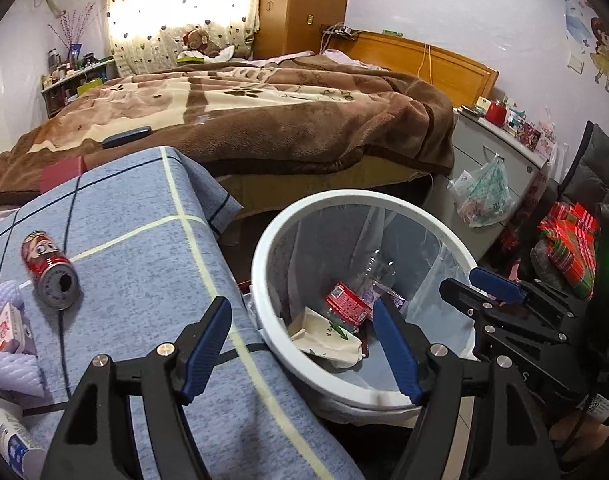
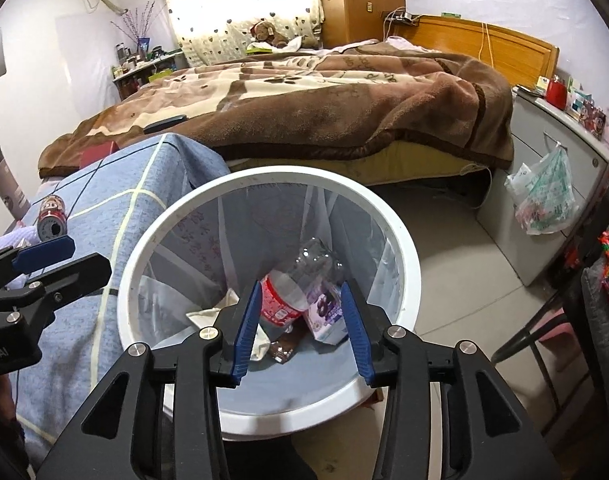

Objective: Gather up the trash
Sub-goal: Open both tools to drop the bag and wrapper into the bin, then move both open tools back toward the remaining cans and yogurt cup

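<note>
The bin [image 2: 400, 240] at frame centre looks like smooth white plastic, lined with a thin translucent bag. Inside lies a clear glossy plastic bottle [image 2: 300, 280]. At left, a shiny metal can [image 1: 50, 268] rests on matt blue woven cloth [image 1: 152, 264]. The blanket [image 1: 264, 120] above looks fuzzy.
</note>
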Available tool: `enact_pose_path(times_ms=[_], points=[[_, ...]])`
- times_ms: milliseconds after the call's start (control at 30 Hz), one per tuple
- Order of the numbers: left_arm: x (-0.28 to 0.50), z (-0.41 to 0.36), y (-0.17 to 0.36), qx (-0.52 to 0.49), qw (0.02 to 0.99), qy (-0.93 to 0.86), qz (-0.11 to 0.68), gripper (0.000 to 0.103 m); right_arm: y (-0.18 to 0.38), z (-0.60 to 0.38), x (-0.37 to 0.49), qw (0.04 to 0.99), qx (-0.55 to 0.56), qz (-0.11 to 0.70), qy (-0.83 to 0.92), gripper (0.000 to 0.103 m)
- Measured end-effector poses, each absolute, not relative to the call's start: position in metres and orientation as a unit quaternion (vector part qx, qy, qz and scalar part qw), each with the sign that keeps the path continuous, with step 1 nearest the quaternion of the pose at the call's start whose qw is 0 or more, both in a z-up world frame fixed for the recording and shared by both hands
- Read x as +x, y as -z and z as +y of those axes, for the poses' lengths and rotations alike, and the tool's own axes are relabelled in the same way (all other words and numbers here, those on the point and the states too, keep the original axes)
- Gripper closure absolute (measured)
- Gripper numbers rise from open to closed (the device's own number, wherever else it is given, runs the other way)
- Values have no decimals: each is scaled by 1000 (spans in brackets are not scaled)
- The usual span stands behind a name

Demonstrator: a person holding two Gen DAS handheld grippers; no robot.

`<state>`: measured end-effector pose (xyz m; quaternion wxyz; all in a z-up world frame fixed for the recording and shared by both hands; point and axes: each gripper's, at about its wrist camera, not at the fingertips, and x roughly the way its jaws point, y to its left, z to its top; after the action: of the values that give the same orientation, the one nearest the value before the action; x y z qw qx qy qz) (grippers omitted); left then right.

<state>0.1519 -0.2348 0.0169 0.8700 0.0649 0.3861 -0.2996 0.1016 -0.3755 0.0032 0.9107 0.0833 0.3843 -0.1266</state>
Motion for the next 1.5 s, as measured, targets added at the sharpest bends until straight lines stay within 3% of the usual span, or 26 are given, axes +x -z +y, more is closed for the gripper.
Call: enact_pose_path(times_ms=[667, 1500], points=[[135, -155, -36, 31, 901, 247, 355, 27, -28, -328, 95, 934, 51, 339, 100, 60], [123, 15, -24, -34, 929, 92, 356, 25, -28, -238, 114, 942, 25, 334, 0, 59]])
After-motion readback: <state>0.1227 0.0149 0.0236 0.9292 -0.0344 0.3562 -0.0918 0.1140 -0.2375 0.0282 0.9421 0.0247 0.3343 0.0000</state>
